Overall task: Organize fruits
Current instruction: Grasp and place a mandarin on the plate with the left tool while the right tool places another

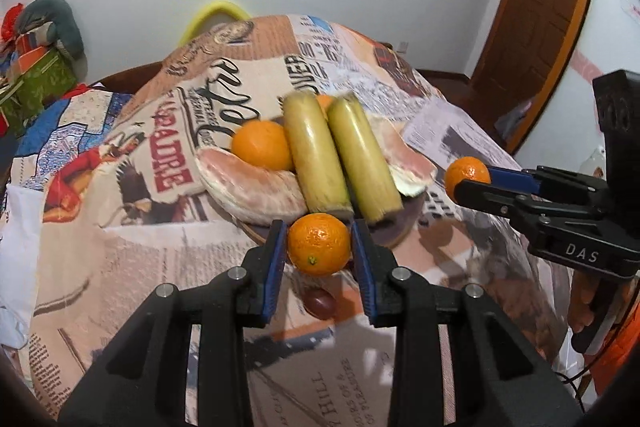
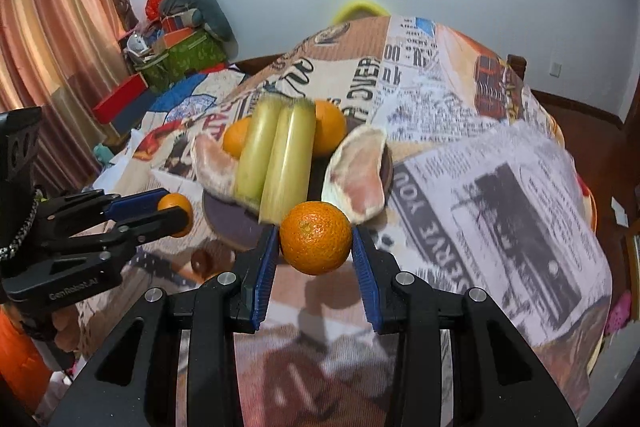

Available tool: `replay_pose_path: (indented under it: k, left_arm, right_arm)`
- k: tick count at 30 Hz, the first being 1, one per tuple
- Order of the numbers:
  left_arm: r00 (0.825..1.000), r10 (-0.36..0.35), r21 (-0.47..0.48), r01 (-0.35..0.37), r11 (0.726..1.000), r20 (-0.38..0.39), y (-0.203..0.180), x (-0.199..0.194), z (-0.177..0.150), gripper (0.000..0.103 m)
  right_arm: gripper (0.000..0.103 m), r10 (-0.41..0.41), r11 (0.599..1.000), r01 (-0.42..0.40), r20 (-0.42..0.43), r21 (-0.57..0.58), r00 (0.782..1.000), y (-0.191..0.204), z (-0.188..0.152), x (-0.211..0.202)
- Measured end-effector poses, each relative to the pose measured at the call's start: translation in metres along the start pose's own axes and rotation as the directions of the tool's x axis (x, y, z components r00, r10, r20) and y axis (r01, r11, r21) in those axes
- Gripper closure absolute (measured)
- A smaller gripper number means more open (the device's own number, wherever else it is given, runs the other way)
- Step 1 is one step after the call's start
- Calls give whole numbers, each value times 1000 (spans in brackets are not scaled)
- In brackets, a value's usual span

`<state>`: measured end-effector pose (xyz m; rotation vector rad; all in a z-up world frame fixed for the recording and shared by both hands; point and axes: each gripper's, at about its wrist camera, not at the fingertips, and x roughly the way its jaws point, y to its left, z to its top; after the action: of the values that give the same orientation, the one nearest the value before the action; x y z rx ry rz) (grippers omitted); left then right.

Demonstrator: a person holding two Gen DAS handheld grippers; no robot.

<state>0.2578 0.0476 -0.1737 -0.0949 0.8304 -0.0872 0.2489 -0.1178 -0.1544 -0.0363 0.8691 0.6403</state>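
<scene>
My left gripper (image 1: 319,243) is shut on an orange (image 1: 319,244) and holds it above the table, just before the near rim of a dark round plate (image 1: 394,235). My right gripper (image 2: 315,243) is shut on a second orange (image 2: 315,243), also near that plate (image 2: 228,223). The plate holds two green sugarcane pieces (image 1: 340,157), two pomelo segments (image 1: 252,187) and further oranges (image 1: 262,145). Each gripper shows in the other's view: the right one (image 1: 468,183) at the right, the left one (image 2: 176,209) at the left.
A small dark red fruit (image 1: 319,301) lies on the newspaper-print tablecloth (image 1: 140,267) below my left gripper. A yellow chair back (image 1: 218,13) stands behind the table. Boxes and clutter (image 2: 176,47) sit at the far left. A wooden door (image 1: 548,7) is at the right.
</scene>
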Motion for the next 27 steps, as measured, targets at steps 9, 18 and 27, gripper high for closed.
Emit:
replay_pose_path:
  k: [9, 18, 27]
  left_arm:
    - [999, 17, -34, -18, 999, -33, 18, 26, 2, 70]
    - [999, 2, -30, -3, 1000, -48, 19, 43, 3, 70]
    - [998, 16, -8, -17, 1000, -57, 9, 51, 3, 70]
  right_arm:
    - [69, -21, 999, 20, -24, -26, 1000, -1, 9, 29]
    - [69, -5, 1000, 4, -53, -24, 999, -2, 9, 48]
    - [68, 8, 999, -10, -58, -32, 998, -1, 8, 52]
